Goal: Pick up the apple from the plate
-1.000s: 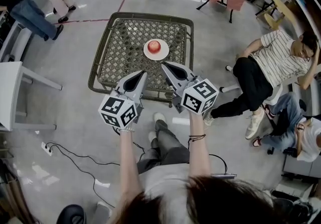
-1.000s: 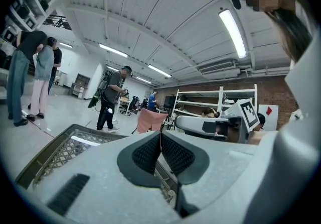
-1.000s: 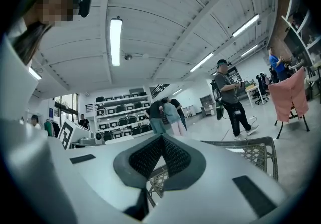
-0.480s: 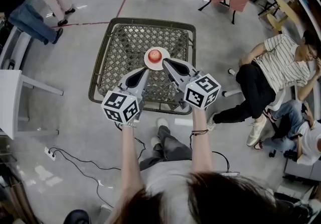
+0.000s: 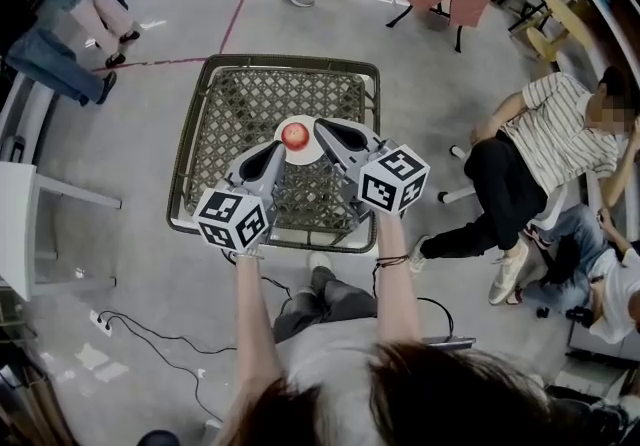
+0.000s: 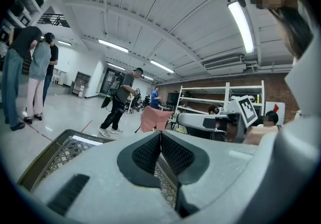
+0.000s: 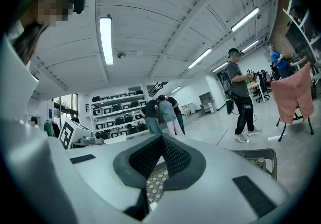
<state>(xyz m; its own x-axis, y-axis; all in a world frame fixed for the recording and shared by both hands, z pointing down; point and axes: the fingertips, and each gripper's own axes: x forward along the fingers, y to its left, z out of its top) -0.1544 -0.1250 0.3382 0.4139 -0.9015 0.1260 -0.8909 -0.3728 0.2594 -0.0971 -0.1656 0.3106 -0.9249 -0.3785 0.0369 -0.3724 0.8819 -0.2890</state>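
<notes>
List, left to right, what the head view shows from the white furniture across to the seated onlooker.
white table → left gripper → apple → right gripper → seated person in a striped shirt

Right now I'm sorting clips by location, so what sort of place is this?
Likely a lab or workshop hall, not a home: a bare concrete floor, shelving racks loaded with equipment, long ceiling strip lights, and people standing around.

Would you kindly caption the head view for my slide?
Shut left gripper and right gripper near the apple on its plate.
</notes>
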